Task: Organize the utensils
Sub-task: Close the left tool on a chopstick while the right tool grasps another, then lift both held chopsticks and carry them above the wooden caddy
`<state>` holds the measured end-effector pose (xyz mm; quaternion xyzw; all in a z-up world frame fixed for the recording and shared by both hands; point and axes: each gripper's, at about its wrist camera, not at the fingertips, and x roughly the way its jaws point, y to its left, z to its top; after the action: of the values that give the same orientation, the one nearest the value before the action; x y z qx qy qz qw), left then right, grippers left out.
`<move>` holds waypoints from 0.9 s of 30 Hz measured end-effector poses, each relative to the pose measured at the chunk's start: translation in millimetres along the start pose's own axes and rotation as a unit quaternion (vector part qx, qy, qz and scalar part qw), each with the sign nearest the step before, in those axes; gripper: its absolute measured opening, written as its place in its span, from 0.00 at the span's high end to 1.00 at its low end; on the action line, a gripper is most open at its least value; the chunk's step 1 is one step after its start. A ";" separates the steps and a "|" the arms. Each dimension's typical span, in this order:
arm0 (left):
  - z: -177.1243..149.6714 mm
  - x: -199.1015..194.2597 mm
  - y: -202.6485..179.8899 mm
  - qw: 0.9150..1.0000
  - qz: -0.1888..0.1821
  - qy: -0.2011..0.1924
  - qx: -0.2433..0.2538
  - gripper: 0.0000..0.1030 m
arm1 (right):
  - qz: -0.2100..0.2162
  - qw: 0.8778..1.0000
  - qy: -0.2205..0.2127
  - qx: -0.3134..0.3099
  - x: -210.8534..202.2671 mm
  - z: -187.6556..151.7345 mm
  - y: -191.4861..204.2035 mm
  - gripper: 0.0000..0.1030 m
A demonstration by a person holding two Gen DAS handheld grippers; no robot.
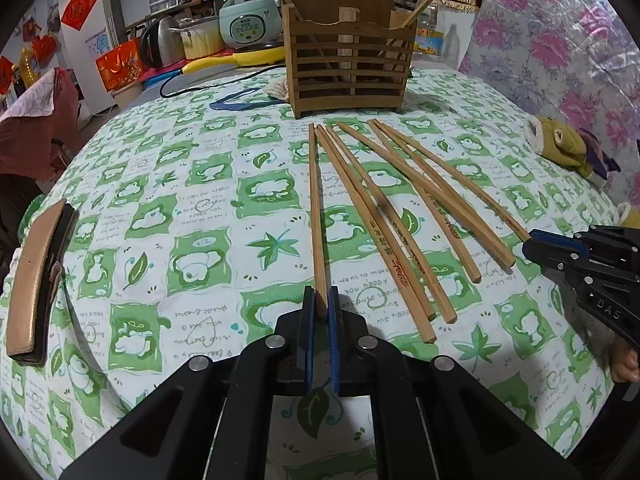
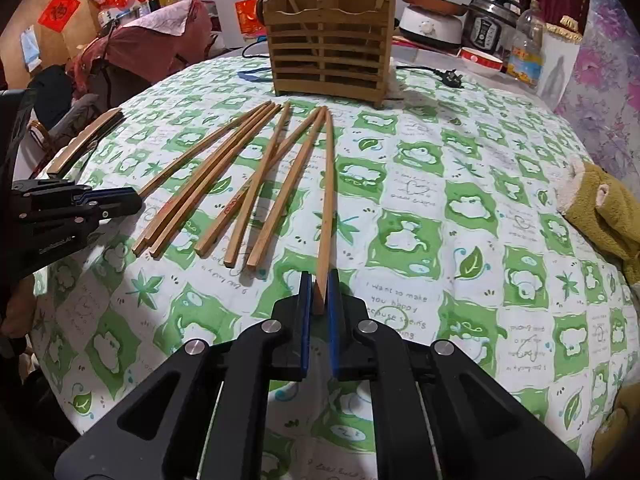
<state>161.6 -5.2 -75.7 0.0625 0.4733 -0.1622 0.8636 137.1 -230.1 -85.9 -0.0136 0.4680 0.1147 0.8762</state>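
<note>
Several wooden chopsticks lie fanned out on the green-and-white tablecloth (image 1: 200, 240) in front of a slatted wooden utensil holder (image 1: 348, 64), (image 2: 332, 56), which has a few sticks standing in it. My left gripper (image 1: 321, 295) is shut on the near end of the leftmost chopstick (image 1: 314, 200). My right gripper (image 2: 319, 282) is shut on the near end of the rightmost chopstick (image 2: 329, 184). Each gripper also shows at the side of the other's view, the right gripper (image 1: 531, 241) and the left gripper (image 2: 138, 200), each at the end of its stick.
A yellow-green plush toy (image 1: 560, 144), (image 2: 600, 208) lies at the table's right edge. A brown strap-like object (image 1: 36, 284) rests on the left edge. Behind the holder are a blue band (image 1: 240, 102), a rice cooker (image 1: 250, 20), a plug and cable (image 2: 452, 76) and a bottle (image 2: 528, 48).
</note>
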 end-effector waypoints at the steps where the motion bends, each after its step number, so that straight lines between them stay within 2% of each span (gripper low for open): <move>1: 0.1 -0.2 0.7 1.000 -0.002 0.000 -0.002 0.94 | -0.002 1.000 -0.002 0.004 -0.3 0.1 -1.3 0.93; 9: 1.3 -7.7 7.3 1.000 -0.009 -0.019 -0.021 0.94 | 0.008 0.999 -0.026 0.035 -8.2 1.0 -13.1 0.94; 17: 18.5 -30.6 12.8 0.998 -0.006 -0.050 -0.035 0.94 | -0.005 0.996 -0.058 0.066 -22.6 3.9 -24.5 0.94; 27: 49.6 -88.7 0.9 0.993 0.005 -0.118 -0.021 0.94 | -0.012 0.986 -0.149 0.068 -90.7 31.3 -27.2 0.94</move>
<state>157.1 2.3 25.6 0.0268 0.3708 -0.1541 0.9154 119.9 -269.5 4.0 0.0576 0.3387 0.0727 0.9363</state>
